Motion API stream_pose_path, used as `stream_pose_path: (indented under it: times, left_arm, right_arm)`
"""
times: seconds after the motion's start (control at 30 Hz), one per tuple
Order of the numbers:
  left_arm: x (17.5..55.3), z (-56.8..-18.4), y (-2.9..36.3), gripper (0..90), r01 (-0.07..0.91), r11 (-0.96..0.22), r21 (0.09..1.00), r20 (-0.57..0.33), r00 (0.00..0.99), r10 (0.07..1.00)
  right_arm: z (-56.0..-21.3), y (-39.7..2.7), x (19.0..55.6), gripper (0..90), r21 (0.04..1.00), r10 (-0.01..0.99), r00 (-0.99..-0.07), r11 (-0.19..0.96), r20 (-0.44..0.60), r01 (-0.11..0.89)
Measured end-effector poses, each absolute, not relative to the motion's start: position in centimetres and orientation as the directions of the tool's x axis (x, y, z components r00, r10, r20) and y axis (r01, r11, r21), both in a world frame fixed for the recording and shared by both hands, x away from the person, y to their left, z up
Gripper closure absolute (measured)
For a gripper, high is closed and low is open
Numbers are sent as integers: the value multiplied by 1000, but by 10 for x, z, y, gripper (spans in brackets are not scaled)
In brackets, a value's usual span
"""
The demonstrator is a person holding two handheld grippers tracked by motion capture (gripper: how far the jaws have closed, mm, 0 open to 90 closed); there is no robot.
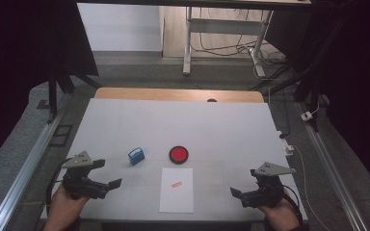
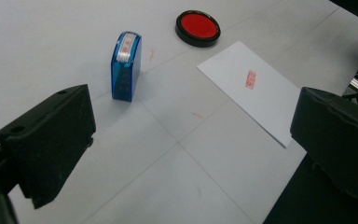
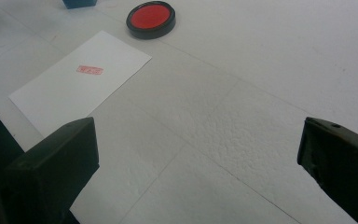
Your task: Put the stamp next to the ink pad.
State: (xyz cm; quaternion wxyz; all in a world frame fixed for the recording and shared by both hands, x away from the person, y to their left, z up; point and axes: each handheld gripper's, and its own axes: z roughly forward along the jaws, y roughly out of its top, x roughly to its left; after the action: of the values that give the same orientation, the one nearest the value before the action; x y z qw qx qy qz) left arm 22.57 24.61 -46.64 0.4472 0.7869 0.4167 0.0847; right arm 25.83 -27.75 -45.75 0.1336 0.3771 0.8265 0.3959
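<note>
The left gripper (image 1: pixel 110 173) and right gripper (image 1: pixel 243 185) are being held wide apart, empty, at eight and four o'clock. The blue stamp (image 1: pixel 136 156) is lying beside the red ink pad (image 1: pixel 178 154), twelve o'clock of the stamped paper (image 1: pixel 176 189).

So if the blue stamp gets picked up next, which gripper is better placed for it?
Probably the left gripper. Its jaws stand open, and the blue stamp lies just ahead of it. The right gripper, also open, sits across the paper sheet, farther from the stamp.
</note>
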Motion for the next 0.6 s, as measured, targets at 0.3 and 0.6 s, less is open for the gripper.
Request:
stream_pose_path:
  times: [0.3,0.6]
  left_arm:
    - [205,-475,261,0,597,-247,763,-226,604,764]
    - [192,-480,266,0,637,-272,721,-185,555,811]
  right_arm:
    - [-458,-277,257,0,754,733,-676,402,74,519]
    - [-458,-276,257,0,745,733,-677,417,62,520]
